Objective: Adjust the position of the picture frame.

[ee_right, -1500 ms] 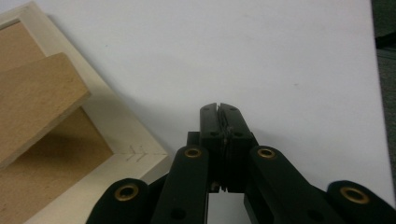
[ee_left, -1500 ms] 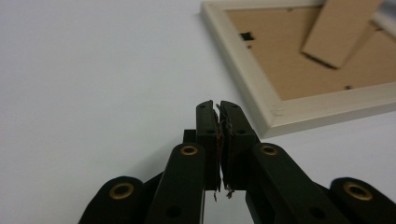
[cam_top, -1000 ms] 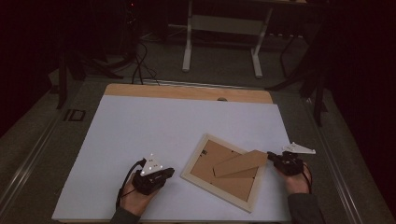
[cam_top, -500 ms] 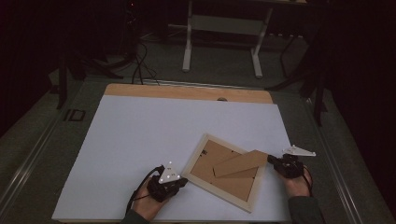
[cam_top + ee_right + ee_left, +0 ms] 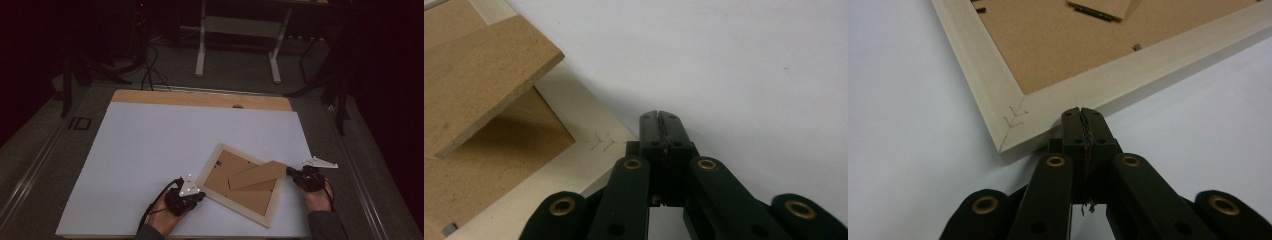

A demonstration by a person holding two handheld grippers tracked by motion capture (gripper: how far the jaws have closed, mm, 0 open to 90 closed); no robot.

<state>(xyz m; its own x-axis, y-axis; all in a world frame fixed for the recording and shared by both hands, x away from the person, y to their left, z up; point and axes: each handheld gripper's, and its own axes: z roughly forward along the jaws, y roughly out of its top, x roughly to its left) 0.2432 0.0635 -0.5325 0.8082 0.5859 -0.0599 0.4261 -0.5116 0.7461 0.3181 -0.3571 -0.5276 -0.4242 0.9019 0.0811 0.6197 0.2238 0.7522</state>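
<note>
A pale wooden picture frame (image 5: 231,204) lies face down and askew on the white table sheet (image 5: 150,150). Its brown backing (image 5: 1073,45) faces up, and a brown stand flap (image 5: 257,175) is raised over it. My left gripper (image 5: 201,193) is shut with nothing in it. In the left gripper view its tip (image 5: 1081,111) meets the frame's outer edge (image 5: 1128,75) just beside the near left corner. My right gripper (image 5: 291,172) is also shut and empty, with its tip (image 5: 659,116) at the frame's right corner (image 5: 574,112), below the flap (image 5: 479,75).
The white sheet covers a wooden tabletop (image 5: 200,98) whose far strip shows. A metal stand (image 5: 237,30) and cables (image 5: 147,65) are on the dark floor beyond. Open sheet stretches left of and behind the frame.
My left gripper has moved right across the sheet until its tip reached the frame's left corner. The right gripper and the frame have stayed put.
</note>
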